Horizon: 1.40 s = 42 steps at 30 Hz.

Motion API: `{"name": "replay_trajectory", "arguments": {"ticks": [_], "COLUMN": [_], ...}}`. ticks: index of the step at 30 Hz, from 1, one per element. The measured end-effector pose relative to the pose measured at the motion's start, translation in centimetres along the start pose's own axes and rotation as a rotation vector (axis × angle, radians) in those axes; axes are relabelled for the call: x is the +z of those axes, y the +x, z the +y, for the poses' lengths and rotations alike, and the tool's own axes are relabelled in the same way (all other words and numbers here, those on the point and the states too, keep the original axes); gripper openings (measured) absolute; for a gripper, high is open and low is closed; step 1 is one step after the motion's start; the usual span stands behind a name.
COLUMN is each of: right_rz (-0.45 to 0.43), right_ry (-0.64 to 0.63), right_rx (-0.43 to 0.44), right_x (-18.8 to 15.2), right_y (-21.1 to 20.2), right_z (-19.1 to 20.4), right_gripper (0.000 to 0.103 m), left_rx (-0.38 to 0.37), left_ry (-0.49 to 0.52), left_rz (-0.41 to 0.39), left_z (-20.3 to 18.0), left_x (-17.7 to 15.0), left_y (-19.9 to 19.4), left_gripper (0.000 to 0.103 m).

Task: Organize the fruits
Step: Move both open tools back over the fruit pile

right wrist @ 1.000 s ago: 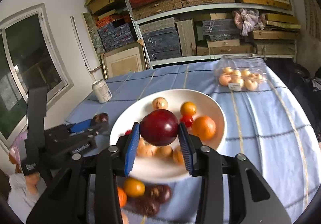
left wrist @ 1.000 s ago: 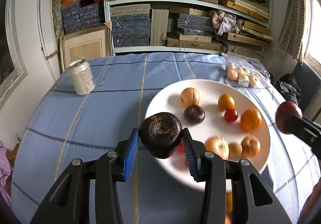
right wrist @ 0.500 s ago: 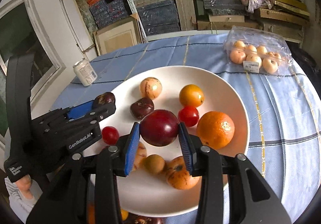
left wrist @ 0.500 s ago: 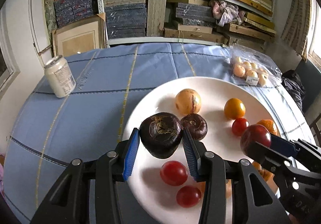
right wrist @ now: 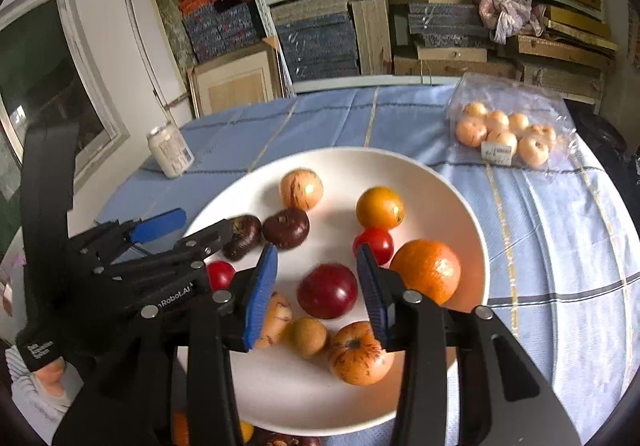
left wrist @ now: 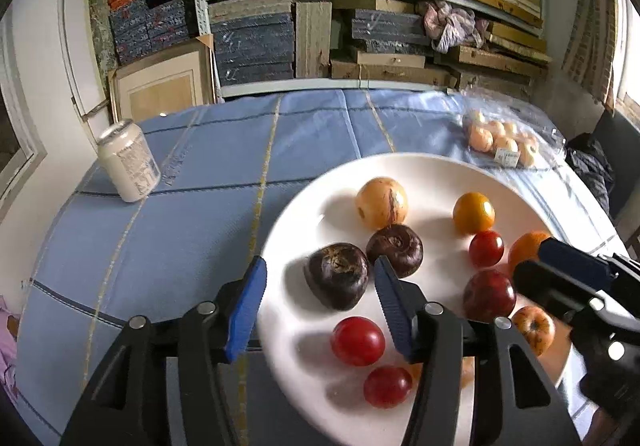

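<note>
Here, through the left wrist view: left gripper (left wrist: 320, 298) with jaws opening, clear of the dark fruit (left wrist: 337, 275) resting on the white plate (left wrist: 292, 214). Through the right wrist view: right gripper (right wrist: 316, 286) released, jaws parted around the red plum (right wrist: 327, 290) lying on the plate.

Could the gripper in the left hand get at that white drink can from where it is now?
Probably yes. The can stands alone on the blue tablecloth, up and left of the left gripper, with only bare cloth between them. Its jaws are opening around a dark fruit on the plate.
</note>
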State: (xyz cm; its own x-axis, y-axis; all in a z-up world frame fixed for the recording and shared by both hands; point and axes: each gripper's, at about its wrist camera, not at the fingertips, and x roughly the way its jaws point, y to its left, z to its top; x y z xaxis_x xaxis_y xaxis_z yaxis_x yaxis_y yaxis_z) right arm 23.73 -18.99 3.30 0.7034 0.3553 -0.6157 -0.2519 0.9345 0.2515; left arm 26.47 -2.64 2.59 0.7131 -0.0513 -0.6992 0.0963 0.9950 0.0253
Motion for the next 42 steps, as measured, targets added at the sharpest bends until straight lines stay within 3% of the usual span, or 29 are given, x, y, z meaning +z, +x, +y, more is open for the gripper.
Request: {"name": "replay_trajectory", "arguments": {"ticks": [4,7,10,15,19,25,37,42], "right_rz": [-0.073,-0.152,-0.183,-0.213,-0.167,-0.15,-0.087,-0.059], "right_ry": [0.001,-0.002,-0.006,0.04,0.093,0.089,0.038,-0.066], "right_rx": [0.03,0.045,0.048,0.004,-0.051,-0.062,-0.056,-0.091], "right_x": [0.7,0.1,-1.3,-6.8,-10.2,-12.3,-12.8,-13.5], "right_y": [-3.7,-7.4,-9.5,-11.9,-12.4,-12.8,-11.1,-10.0], "right_z": [0.8,1.6,2.2,1.0,-0.4,-0.4,0.7,2.7], "right_gripper": [0.042,0.053,0.058,0.064,0.065,0.07,0.073,0.073], "left_rx": [-0.01,0.008,0.04,0.085,0.099,0.101,0.092,0.1], "left_ry": [-0.049,-0.044,-0.015,-0.008,-0.031,-0.056,-0.005,-0.014], "left_rz": [-0.04,-0.064,-0.097,-0.117,-0.11,-0.058,-0.045,-0.036], "left_z": [1.0,0.9,0.8,0.7,1.5,2.6,1.3,1.4], "left_x": [0.5,0.0,-2.7,-8.1,-12.0,-14.4,-15.0,-15.0], "left_y": [-2.9,-5.2,-8.3,-11.8,-13.2,-13.4,-13.3,-13.1], "left_gripper": [0.061,0.063,0.068,0.069,0.079,0.079,0.084,0.085]}}
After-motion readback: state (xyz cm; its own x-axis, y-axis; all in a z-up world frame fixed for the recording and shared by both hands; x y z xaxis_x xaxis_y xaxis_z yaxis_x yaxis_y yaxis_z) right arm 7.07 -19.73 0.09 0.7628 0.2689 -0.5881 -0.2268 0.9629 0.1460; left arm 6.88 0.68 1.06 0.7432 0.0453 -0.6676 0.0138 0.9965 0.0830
